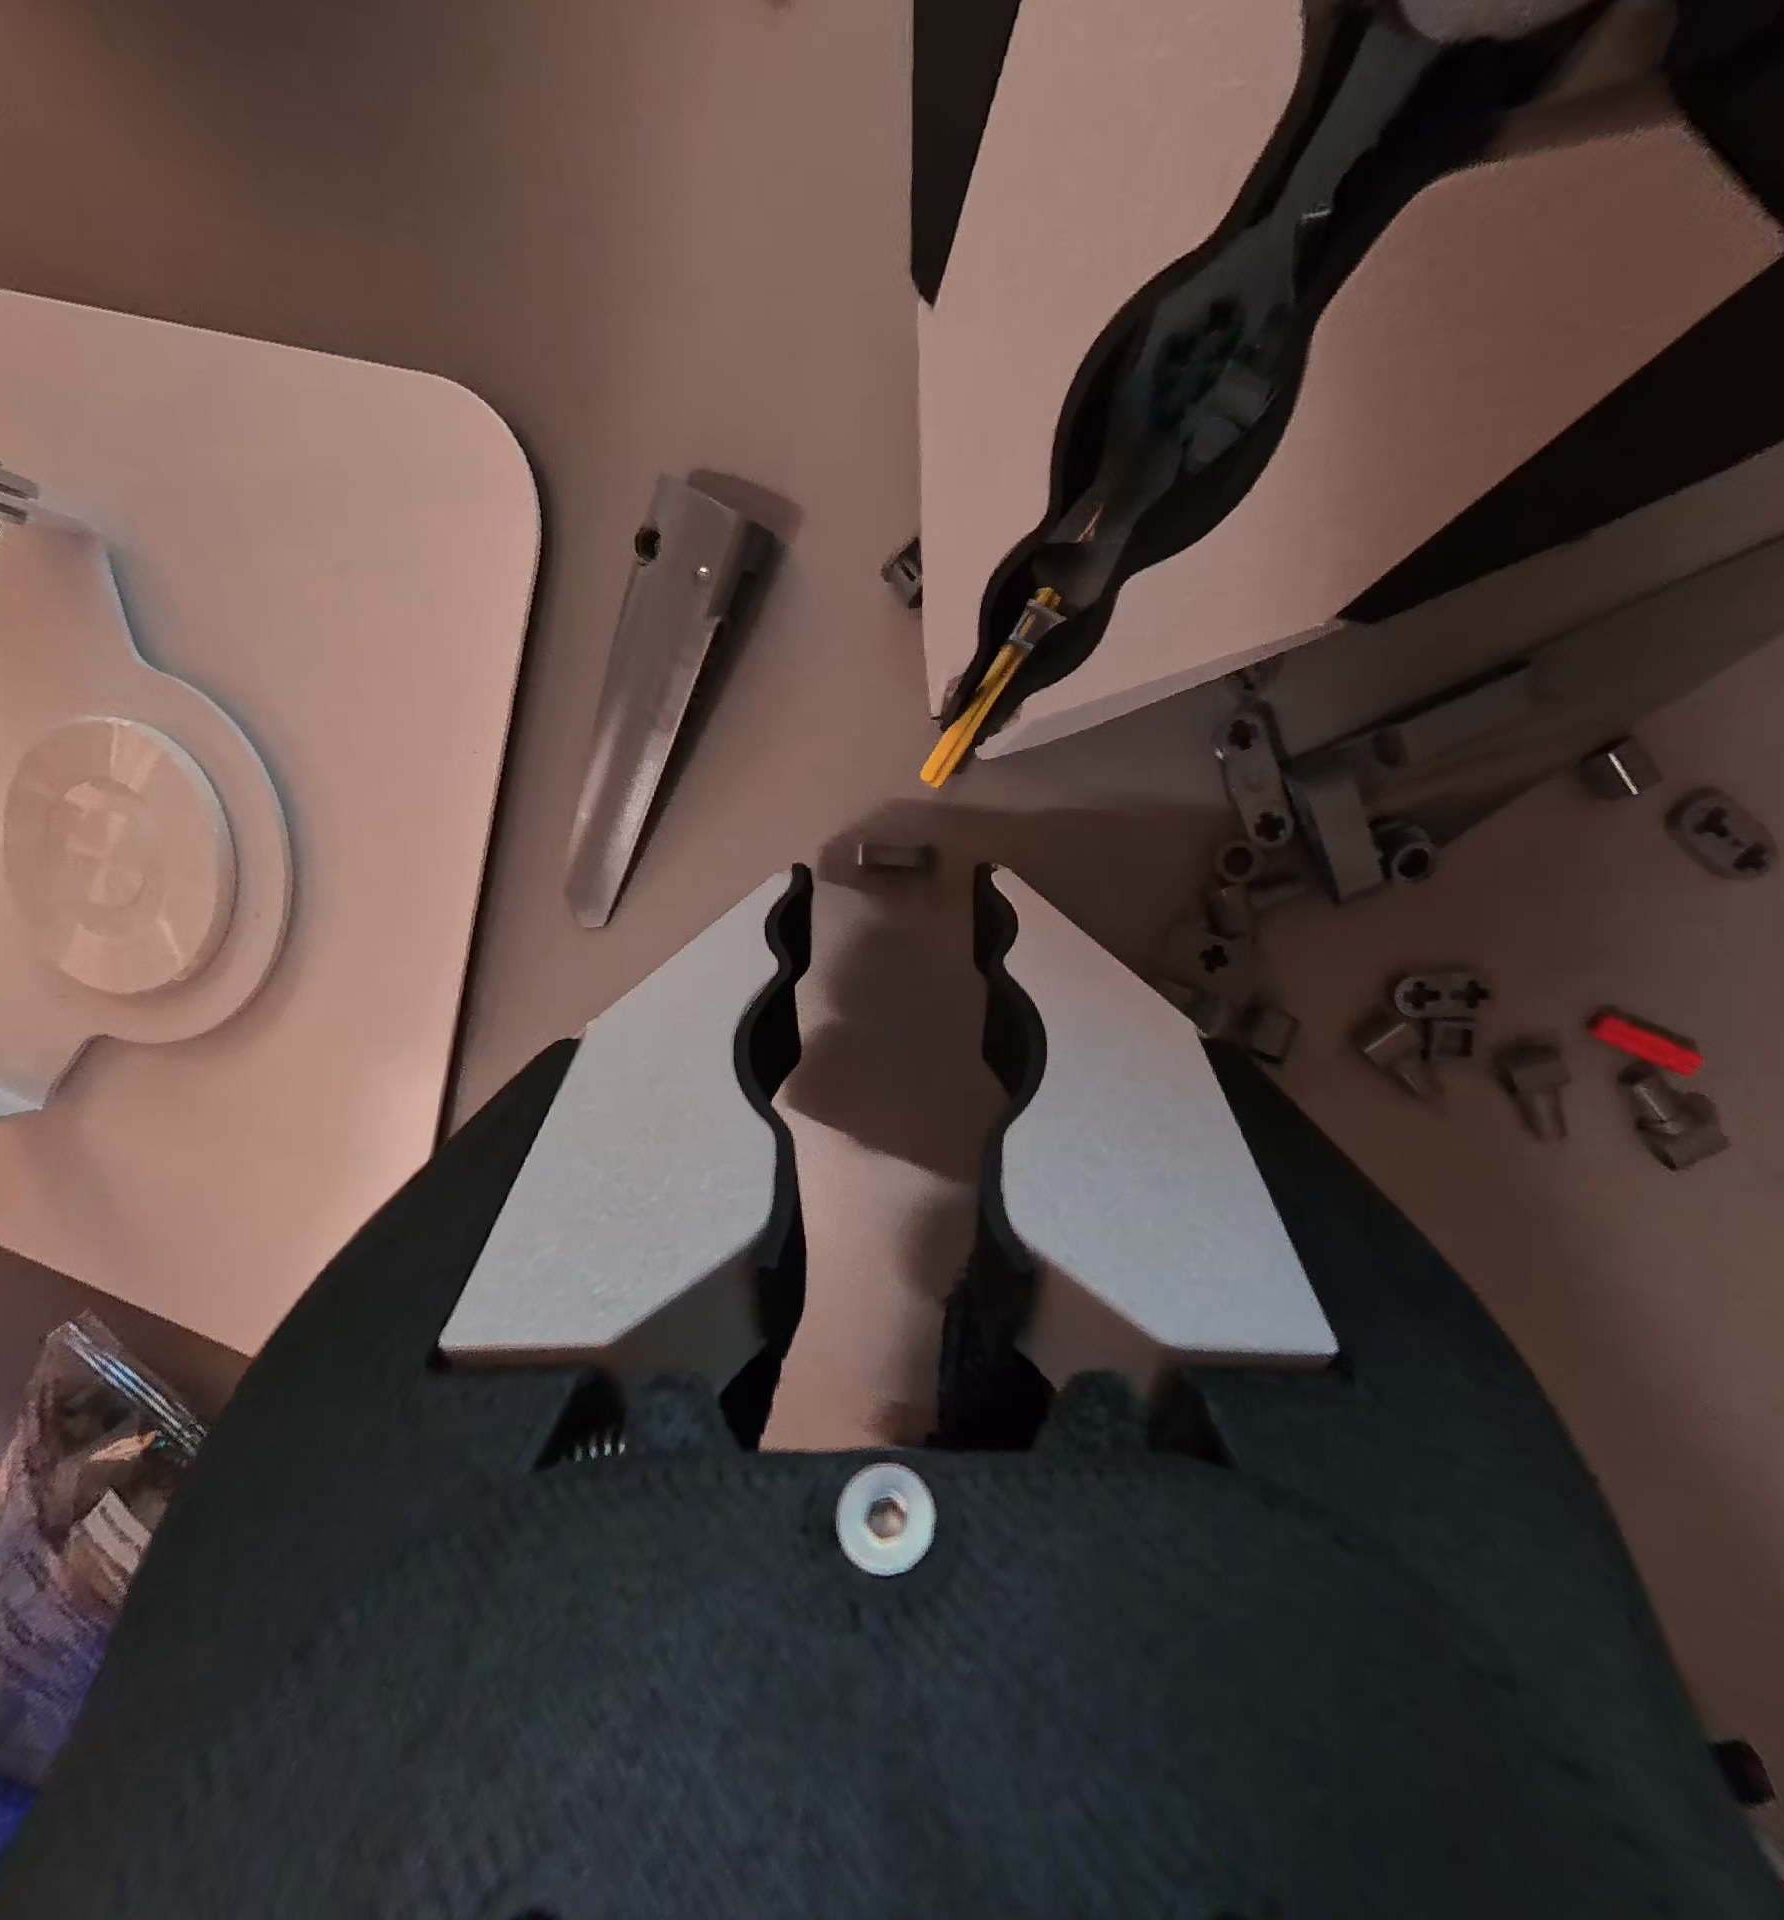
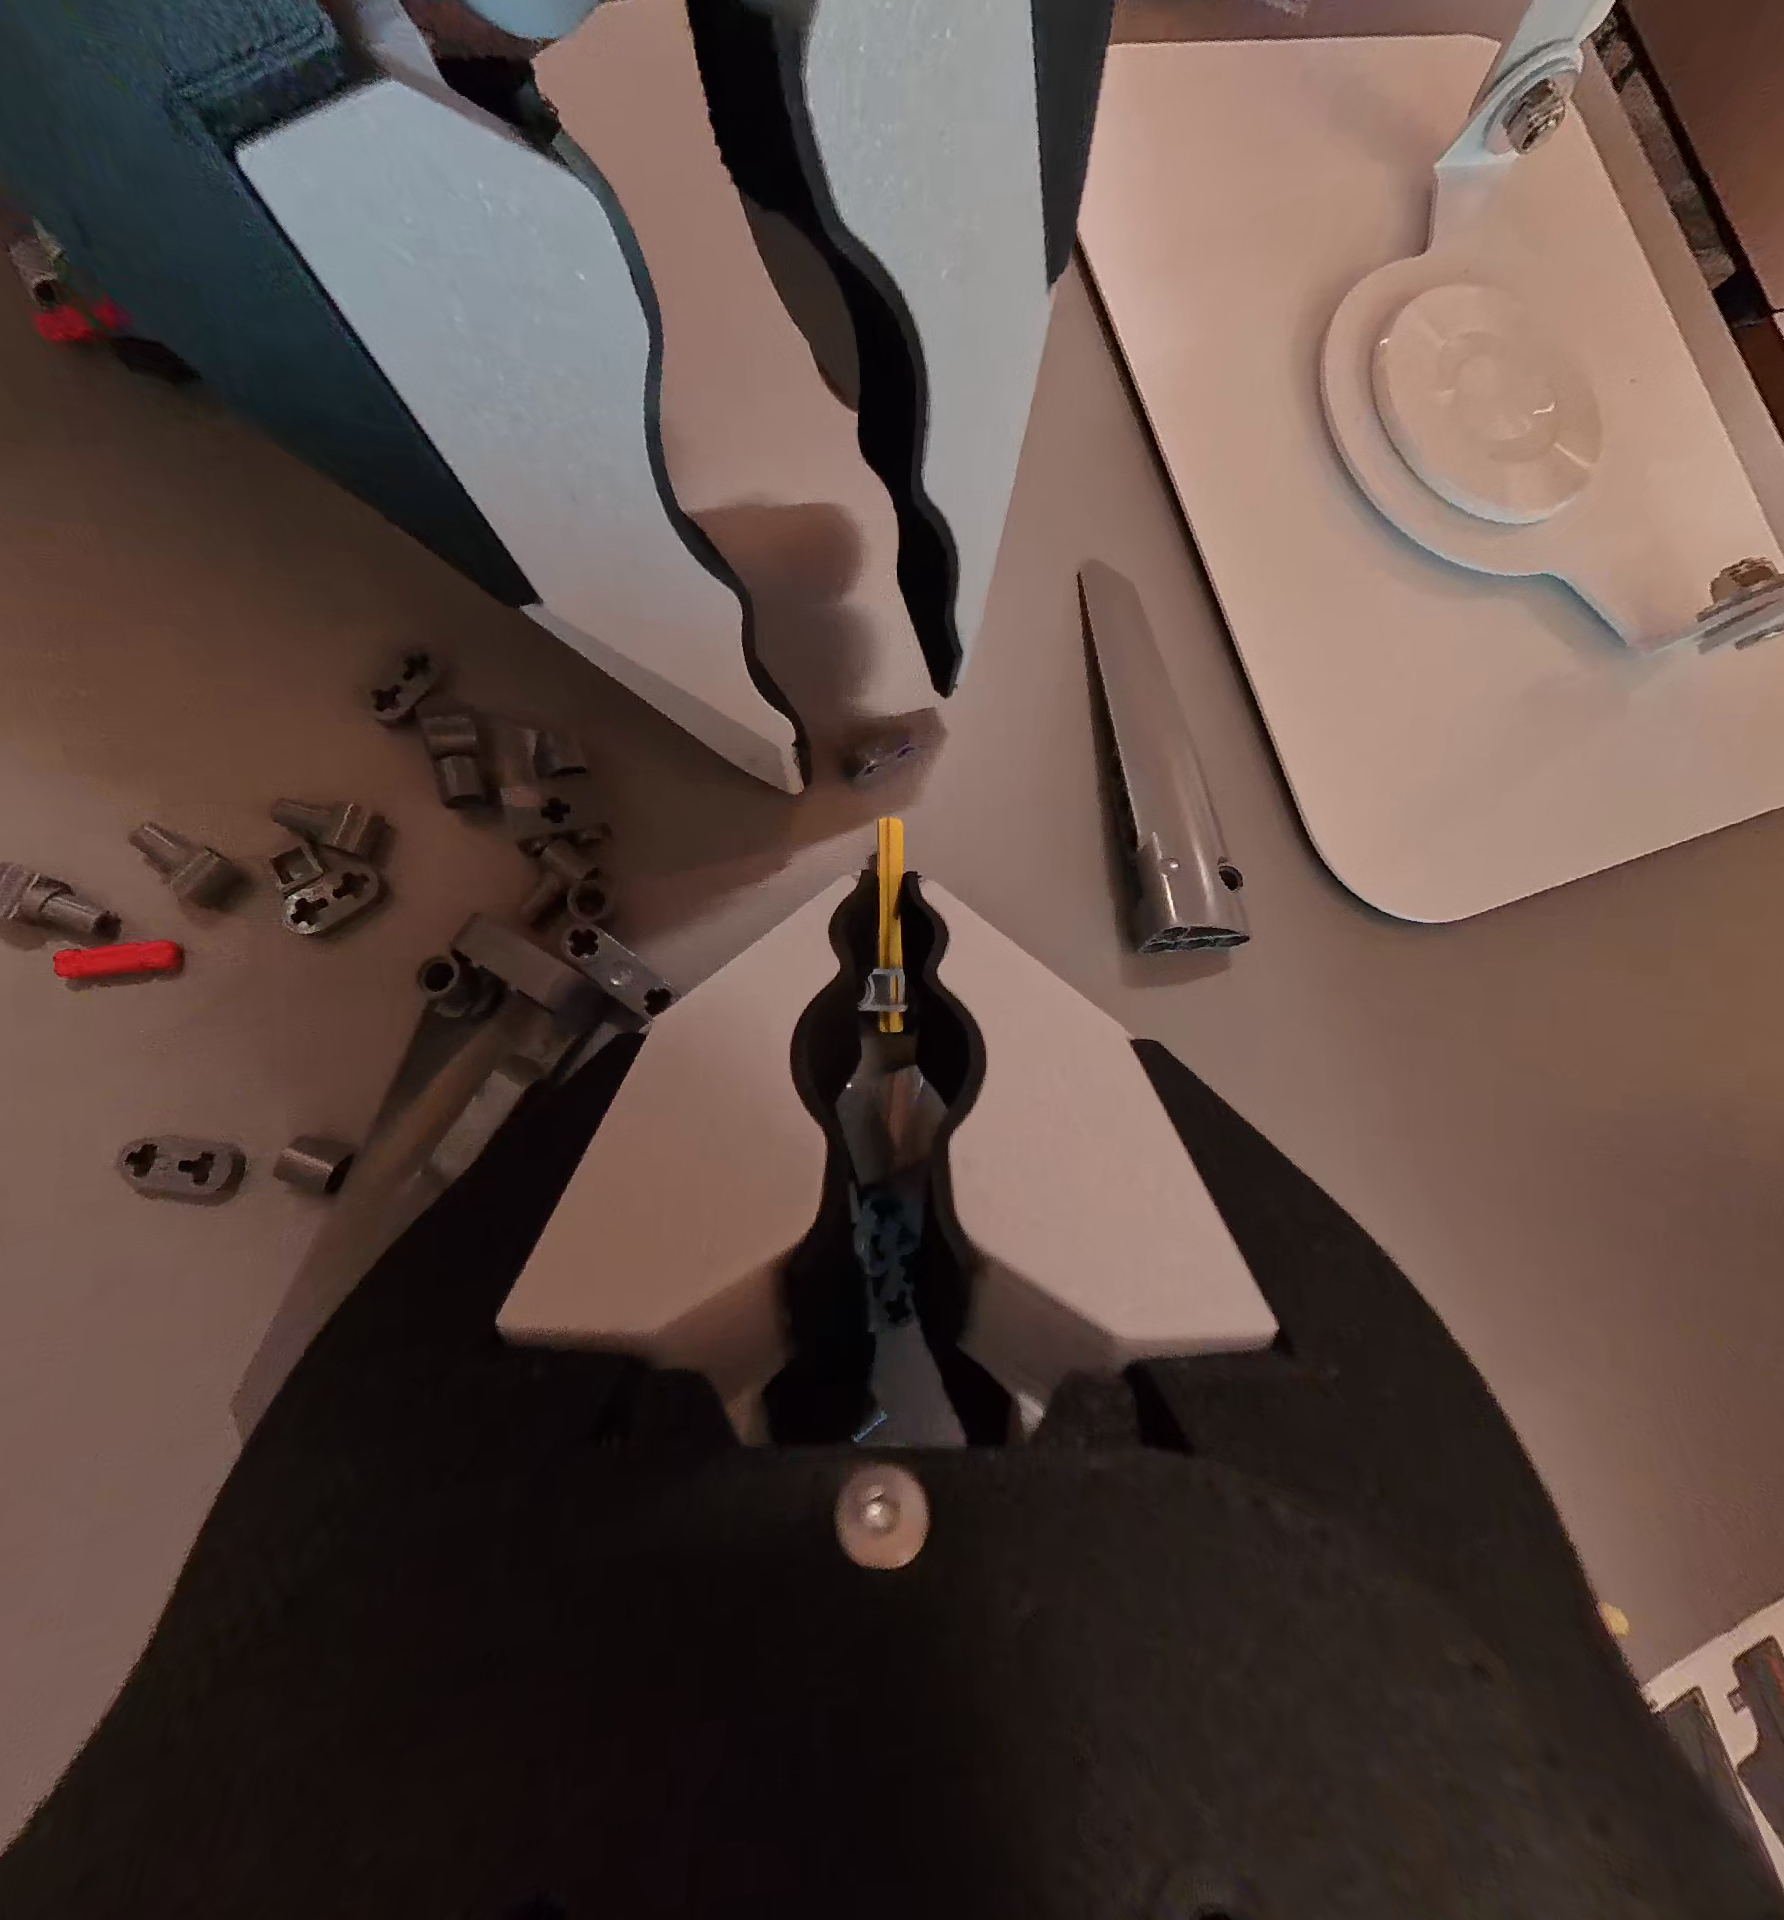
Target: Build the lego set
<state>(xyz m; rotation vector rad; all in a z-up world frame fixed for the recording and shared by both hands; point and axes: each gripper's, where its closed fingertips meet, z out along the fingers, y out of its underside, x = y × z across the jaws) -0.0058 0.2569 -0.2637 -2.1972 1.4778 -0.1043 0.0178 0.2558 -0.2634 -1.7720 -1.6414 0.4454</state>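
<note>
My left gripper (image 1: pixel 892 881) is open and holds nothing. A small grey connector piece (image 1: pixel 893 857) lies on the tabletop just beyond its fingertips, untouched by either pad. It also shows in the right wrist view (image 2: pixel 880 761), beside the left gripper's (image 2: pixel 872 722) spread tips. My right gripper (image 2: pixel 888 885) is shut on a yellow axle (image 2: pixel 889 914) that pokes out past its tips. A grey bush (image 2: pixel 886 989) sits on the axle, with a dark grey part behind it between the fingers. In the left wrist view the right gripper (image 1: pixel 971 717) comes in from the top right, the yellow axle (image 1: pixel 945 753) pointing toward the small piece.
A grey blade-shaped piece (image 1: pixel 659 675) (image 2: pixel 1163 790) lies beside a white base plate with a stand (image 1: pixel 244 727) (image 2: pixel 1439 727). Several loose grey connectors (image 1: pixel 1439 1039) (image 2: pixel 327 862), a red pin (image 1: pixel 1646 1039) (image 2: pixel 117 959) and a grey blade assembly (image 1: pixel 1490 717) lie nearby. A plastic bag (image 1: pixel 36 1507) is at the near left. Less than 4 cm separates the two grippers' tips.
</note>
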